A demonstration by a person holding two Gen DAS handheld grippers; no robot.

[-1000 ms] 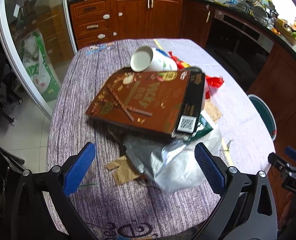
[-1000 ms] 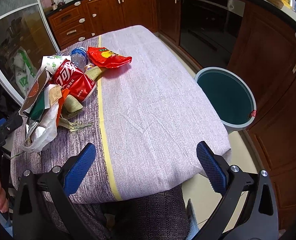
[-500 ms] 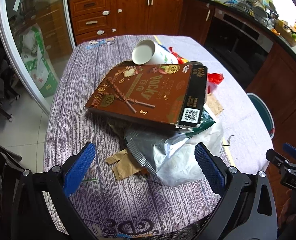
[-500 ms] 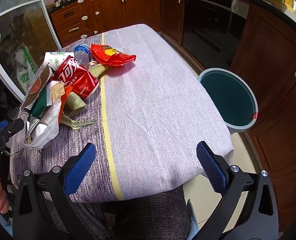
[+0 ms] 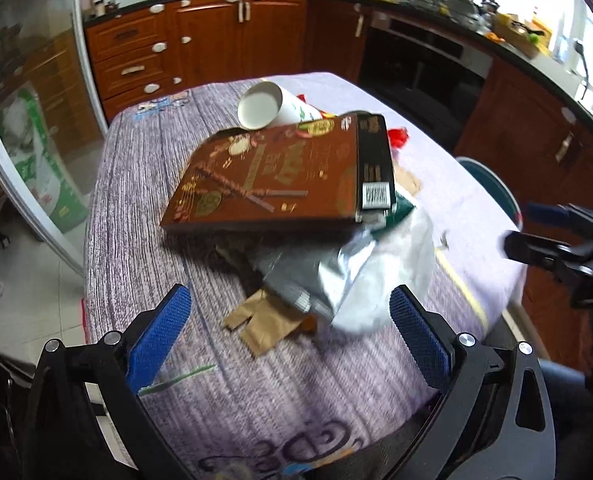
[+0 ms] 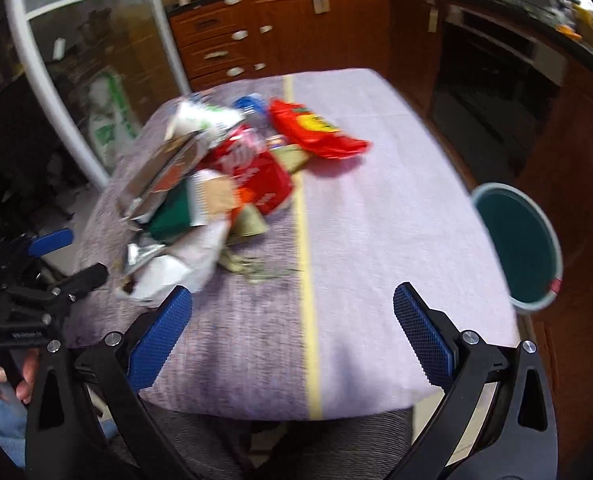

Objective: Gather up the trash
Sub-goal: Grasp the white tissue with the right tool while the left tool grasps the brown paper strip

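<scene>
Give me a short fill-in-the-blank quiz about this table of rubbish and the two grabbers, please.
1. The white paper cup lies on its ____ behind the brown snack box.
2. The left gripper and right gripper both have their jaws ____.
3. The green bin stands on the ____, beside the table.
4. The stripe running along the tablecloth is ____.

Missing words: side; open; floor; yellow

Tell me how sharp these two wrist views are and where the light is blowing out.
Left wrist view: mild motion blur; the brown snack box print is smeared, and the window at top right is overexposed. Right wrist view: heavier blur; the red wrappers and bin streak. Both bend straight edges. Only the gripper fingers stay crisp.
</scene>
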